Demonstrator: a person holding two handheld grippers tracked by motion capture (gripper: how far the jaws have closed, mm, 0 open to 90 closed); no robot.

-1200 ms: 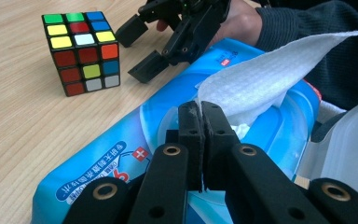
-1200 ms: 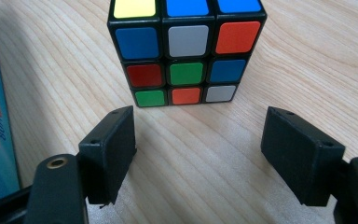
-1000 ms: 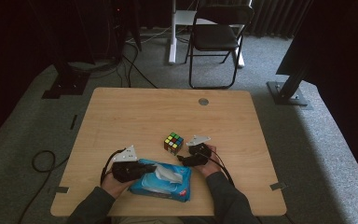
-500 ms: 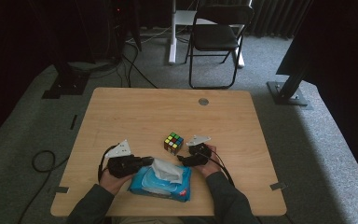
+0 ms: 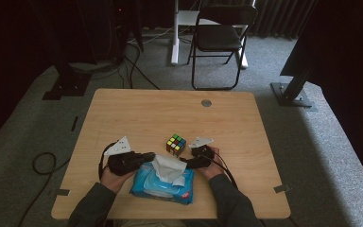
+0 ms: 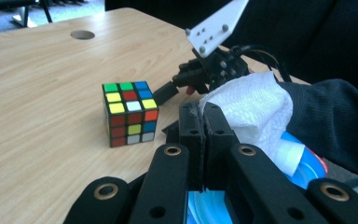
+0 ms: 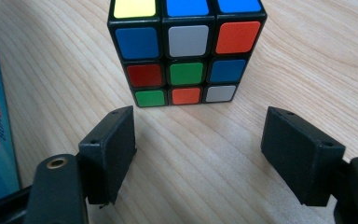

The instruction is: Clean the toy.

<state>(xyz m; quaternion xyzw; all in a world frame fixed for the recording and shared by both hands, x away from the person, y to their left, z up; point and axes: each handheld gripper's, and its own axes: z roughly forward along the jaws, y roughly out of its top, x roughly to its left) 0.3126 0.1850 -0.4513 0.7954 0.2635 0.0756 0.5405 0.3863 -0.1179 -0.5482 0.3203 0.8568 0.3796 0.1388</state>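
A scrambled puzzle cube (image 5: 176, 144) (image 6: 129, 113) (image 7: 186, 51) stands on the wooden table (image 5: 146, 113). In front of it lies a blue wipes pack (image 5: 163, 185) with a white tissue (image 5: 167, 169) (image 6: 254, 109) sticking up from its top. My left gripper (image 5: 150, 156) (image 6: 204, 116) lies at the pack's left corner, jaws pressed together on the tissue's edge. My right gripper (image 5: 185, 159) (image 7: 205, 140) rests at the pack's right, jaws wide apart, and the cube sits just beyond their tips, not between them. The left gripper view also shows the right gripper (image 6: 168, 89) pointing at the cube.
A round cable hole (image 5: 206, 102) sits near the table's far edge. A folding chair (image 5: 217, 38) and stand bases are on the carpet beyond the table. Both forearms come in over the near edge.
My left gripper has drifted slightly left and away from the near edge, and the tissue stands taller out of the pack. The right gripper and the cube have stayed put.
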